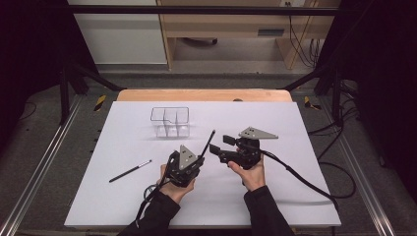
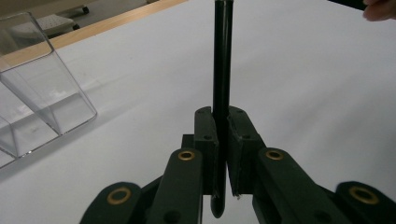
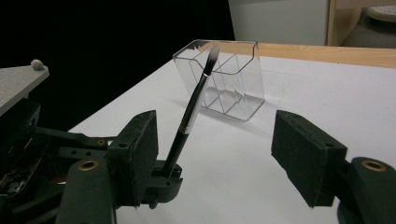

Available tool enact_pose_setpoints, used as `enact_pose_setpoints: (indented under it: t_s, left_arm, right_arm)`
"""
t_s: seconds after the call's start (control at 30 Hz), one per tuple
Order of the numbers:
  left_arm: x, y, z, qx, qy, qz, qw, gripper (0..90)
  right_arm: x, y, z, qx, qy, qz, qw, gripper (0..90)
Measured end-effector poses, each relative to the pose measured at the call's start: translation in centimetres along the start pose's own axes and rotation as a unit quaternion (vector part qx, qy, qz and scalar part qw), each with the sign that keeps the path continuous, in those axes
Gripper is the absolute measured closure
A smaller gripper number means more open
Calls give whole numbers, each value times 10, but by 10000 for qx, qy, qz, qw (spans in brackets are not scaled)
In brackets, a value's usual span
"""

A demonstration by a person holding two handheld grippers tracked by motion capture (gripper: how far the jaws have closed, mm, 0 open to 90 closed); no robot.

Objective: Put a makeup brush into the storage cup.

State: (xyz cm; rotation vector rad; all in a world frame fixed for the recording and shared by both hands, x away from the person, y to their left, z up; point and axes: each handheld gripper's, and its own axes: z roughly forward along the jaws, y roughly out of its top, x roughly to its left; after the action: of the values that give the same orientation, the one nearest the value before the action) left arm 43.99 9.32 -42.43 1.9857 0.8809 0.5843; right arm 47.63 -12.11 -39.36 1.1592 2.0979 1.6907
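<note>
White sheeting covers your table (image 1: 295, 187), with a wooden edge at the far side and grey floor around it. From the high view, your left gripper (image 1: 198, 160) clamps a black brush (image 1: 206, 145) pointing toward the clear divided organizer (image 1: 170, 121); a second brush (image 1: 130, 170) lies loose to the left, with open room around it. Your left gripper view shows the jaws pinched on the handle (image 2: 221, 93). Your right gripper view shows your right gripper (image 3: 215, 156) parted, gripping nothing, bristles (image 3: 212, 58) against the organizer (image 3: 233, 84). No writing is readable.

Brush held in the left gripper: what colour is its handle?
Black handle with a silver ferrule, clearest in the right gripper view.
</note>
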Motion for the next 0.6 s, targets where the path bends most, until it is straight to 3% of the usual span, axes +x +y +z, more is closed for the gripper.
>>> enact_pose_setpoints:
  t_s: [0.6]
  left_arm:
    - [-12, -2, 4, 59, -68, 28, 10000, 833]
  right_arm:
    - [2, -7, 10, -145, 43, 222, 9996, 487]
